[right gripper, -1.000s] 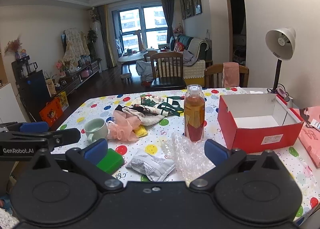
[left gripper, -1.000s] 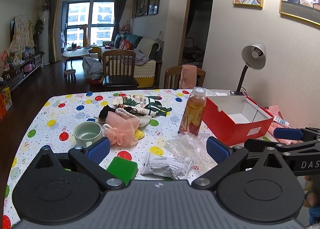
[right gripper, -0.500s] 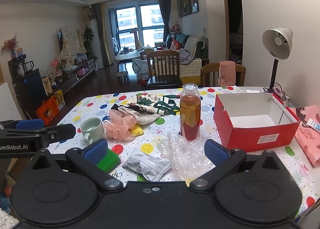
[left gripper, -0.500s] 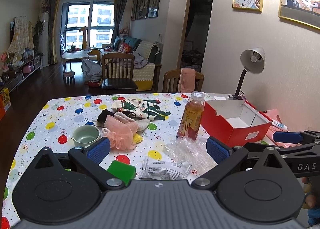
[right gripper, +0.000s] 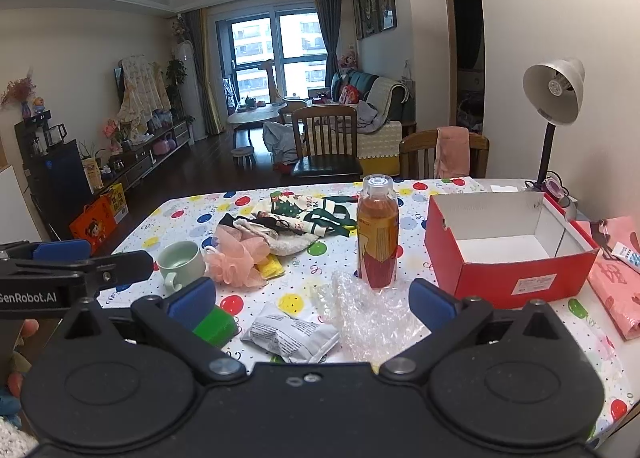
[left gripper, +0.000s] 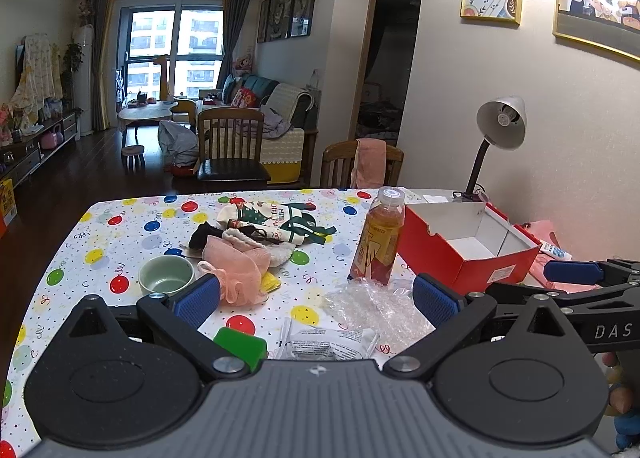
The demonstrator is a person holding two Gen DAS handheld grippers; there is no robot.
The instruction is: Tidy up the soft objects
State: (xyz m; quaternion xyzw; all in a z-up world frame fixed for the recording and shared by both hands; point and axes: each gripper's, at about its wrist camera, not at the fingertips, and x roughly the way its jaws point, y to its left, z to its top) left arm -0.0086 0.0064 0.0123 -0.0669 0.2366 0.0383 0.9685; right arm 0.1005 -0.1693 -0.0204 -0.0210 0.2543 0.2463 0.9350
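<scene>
Crinkled bubble wrap (right gripper: pixel 372 312) lies between the right gripper (right gripper: pixel 312 300)'s 2 wide-spread, empty blue-padded jaws; the left gripper (left gripper: pixel 316 298) gapes empty too. Ahead-left of both sits a frilly pink mesh pouf (left gripper: pixel 240 272) against heaped knit socks (left gripper: pixel 276 224); ahead-right, an empty red cardboard box (right gripper: pixel 508 254).

An open red box (right gripper: pixel 508 254) stands right of the bottle (right gripper: pixel 377 234) on the dotted tablecloth (right gripper: pixel 184 214).

We see a polka-dotted counter (right gripper: pixel 400 194), red box (right gripper: pixel 496 282), peach-pink mesh pouf (right gripper: pixel 236 258) and pale-green cup (right gripper: pixel 180 262).
</scene>
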